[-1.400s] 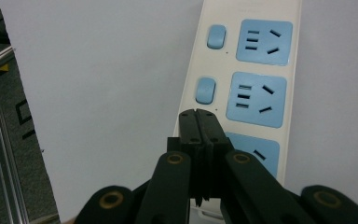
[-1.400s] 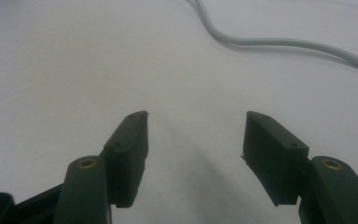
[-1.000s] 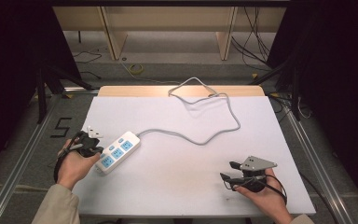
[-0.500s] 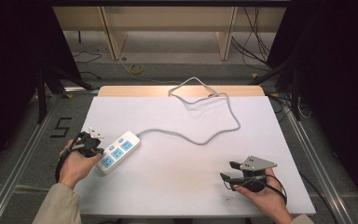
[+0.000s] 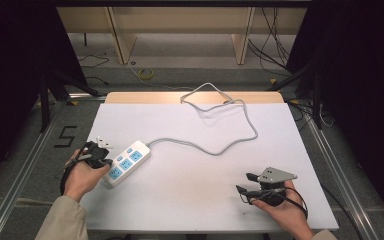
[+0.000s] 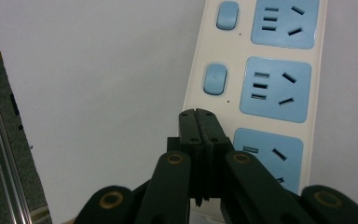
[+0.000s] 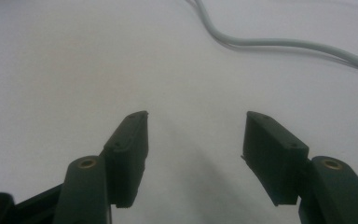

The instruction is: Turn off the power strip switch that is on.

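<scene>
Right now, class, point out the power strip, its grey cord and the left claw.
power strip (image 5: 126,164), high view, on its middle blue socket.
grey cord (image 5: 215,150), high view, on the low bend of its loop.
left claw (image 6: 198,122), left gripper view, where its closed tips meet.

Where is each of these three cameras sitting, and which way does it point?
High view: above the person's side, looking forward and down on the white table; both forearms, left gripper and right gripper show.
Left gripper view: rides the left gripper, along its closed jaws toward the power strip.
Right gripper view: rides the right gripper, its jaws apart over the table, grey cord ahead.
Shared: the high and left gripper views both show the power strip.
</scene>
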Available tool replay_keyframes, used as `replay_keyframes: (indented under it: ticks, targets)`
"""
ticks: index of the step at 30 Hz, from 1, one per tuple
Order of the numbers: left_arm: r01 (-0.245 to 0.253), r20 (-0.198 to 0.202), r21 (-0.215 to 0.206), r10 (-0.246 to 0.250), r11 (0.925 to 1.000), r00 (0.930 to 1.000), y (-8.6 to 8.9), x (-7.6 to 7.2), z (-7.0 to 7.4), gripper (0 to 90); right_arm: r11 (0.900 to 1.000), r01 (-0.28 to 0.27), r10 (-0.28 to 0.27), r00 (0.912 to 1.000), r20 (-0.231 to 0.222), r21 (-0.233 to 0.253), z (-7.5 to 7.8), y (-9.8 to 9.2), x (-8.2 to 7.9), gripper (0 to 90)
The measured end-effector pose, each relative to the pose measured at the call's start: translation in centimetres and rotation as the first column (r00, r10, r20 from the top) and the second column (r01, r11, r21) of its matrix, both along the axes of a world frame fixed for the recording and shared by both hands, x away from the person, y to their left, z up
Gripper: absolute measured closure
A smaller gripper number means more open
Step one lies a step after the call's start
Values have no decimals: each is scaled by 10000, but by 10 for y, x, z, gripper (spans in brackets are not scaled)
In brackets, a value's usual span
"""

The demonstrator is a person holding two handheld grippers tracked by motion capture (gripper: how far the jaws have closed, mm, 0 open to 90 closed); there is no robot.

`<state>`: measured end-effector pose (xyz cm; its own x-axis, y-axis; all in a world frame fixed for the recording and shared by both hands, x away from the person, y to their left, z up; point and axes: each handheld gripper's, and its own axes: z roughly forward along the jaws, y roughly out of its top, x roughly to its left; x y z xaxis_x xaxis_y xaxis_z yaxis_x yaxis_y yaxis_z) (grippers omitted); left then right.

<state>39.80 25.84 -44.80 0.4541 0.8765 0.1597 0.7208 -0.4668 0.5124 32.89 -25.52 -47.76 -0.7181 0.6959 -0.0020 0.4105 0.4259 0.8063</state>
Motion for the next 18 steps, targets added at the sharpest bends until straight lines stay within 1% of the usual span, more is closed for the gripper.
replay_keyframes:
  ticks: [6,8,9,11,12,16,17,18]
  targets:
    - [-17,2,8,17,10000,10000,-1,0,0,896,10000,5,-5,10000,-2,5,0,0,0,413]
    - [-9,-37,-286,8,9996,10000,0,0,-1,896,10000,-1,1,10000,1,0,0,0,0,412]
    - [-26,-5,-304,26,9995,10000,0,1,-1,896,10000,-4,4,10000,-3,0,0,0,0,413]
    - [-48,98,143,46,9999,9999,-2,1,-1,896,10000,-5,5,10000,6,0,0,0,0,412]
    - [-32,99,259,30,9997,9999,-3,2,-1,896,10000,-4,4,10000,7,4,0,0,0,413]
    - [-27,64,173,26,9998,10000,-1,2,-1,897,10000,0,0,10000,11,18,0,0,0,412]
    - [-43,51,301,42,9995,10000,-1,2,-1,897,10000,0,0,10000,2,25,0,0,0,413]
    - [-45,30,285,45,9996,10000,-1,1,-1,897,10000,1,-1,10000,-4,25,0,0,0,412]
